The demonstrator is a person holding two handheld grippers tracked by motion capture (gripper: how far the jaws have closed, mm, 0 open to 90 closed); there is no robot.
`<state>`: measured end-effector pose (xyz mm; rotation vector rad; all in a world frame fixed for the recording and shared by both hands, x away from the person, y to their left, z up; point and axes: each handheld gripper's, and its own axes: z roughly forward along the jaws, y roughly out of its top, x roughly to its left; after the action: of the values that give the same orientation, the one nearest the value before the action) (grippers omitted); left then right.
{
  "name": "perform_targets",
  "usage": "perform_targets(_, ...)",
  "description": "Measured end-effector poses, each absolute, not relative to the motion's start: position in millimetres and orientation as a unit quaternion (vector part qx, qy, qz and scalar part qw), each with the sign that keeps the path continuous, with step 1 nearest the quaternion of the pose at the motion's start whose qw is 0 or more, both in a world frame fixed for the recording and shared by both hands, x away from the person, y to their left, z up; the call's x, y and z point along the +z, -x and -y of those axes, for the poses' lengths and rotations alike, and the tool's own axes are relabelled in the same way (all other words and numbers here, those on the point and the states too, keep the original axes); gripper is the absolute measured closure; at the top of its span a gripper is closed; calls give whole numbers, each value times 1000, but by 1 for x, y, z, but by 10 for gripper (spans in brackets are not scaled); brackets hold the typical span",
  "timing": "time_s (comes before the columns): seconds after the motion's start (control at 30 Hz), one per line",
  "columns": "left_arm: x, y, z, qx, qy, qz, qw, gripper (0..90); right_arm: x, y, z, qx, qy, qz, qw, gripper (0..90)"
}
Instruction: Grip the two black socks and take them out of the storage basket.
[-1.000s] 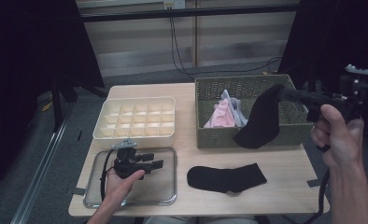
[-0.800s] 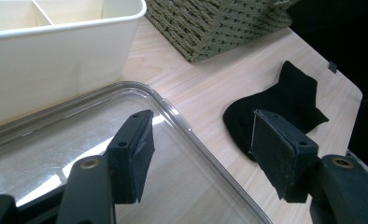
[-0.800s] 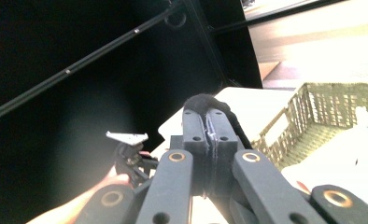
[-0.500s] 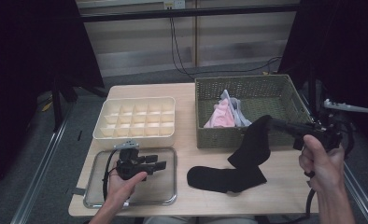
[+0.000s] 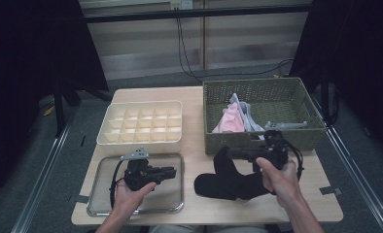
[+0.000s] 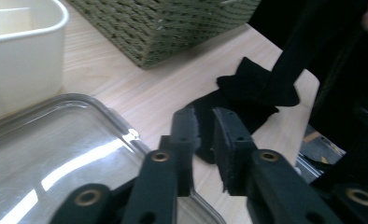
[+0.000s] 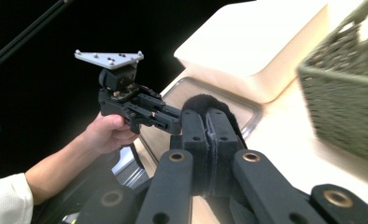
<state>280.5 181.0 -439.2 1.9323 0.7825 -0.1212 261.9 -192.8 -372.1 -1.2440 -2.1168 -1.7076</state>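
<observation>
Black sock [image 5: 224, 165] pinched at one end in the right gripper [image 5: 231, 154]; jaws pressed tight on the cloth, a rim of it showing past the pads in the right gripper view [image 7: 205, 103]. Rest of it droops onto a second sock [image 5: 228, 187] lying flat on the table [image 5: 199, 145], just in front of the basket [image 5: 257, 141].

Right hand [image 5: 277, 177] low over the table's near right, gripper level, pointing toward the left.

Left gripper [image 5: 172, 171] over the tray [image 5: 102, 204], level, pointing right at the socks. Its jaws have just been closing; a narrow gap remains, nothing between them. Left hand [image 5: 129, 191] grips it from below.

Divided box [image 5: 141, 141] behind the tray. Pink and pale cloth [image 5: 231, 119] in the basket, mostly hidden by its wall. Basket blurred in the right gripper view.
</observation>
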Motion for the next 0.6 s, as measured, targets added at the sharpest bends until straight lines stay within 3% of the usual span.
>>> perform_targets(0.1, -439, -279, -179, -56, -796, -327, 506, 800, -389, -270, 176, -577, 408, 702, 91, 880)
perform_targets(0.17, -441, -279, -177, -62, -796, -334, 501, 721, -403, -276, 165, -574, 411, 700, 106, 879)
perform_targets(0.47, -456, -271, -161, -96, -817, -323, 468, 578, -442, -273, 131, -519, 414, 736, 134, 870)
perform_targets(0.6, -460, -268, -154, -110, -825, -308, 461, 546, -446, -264, 131, -510, 406, 745, 142, 790)
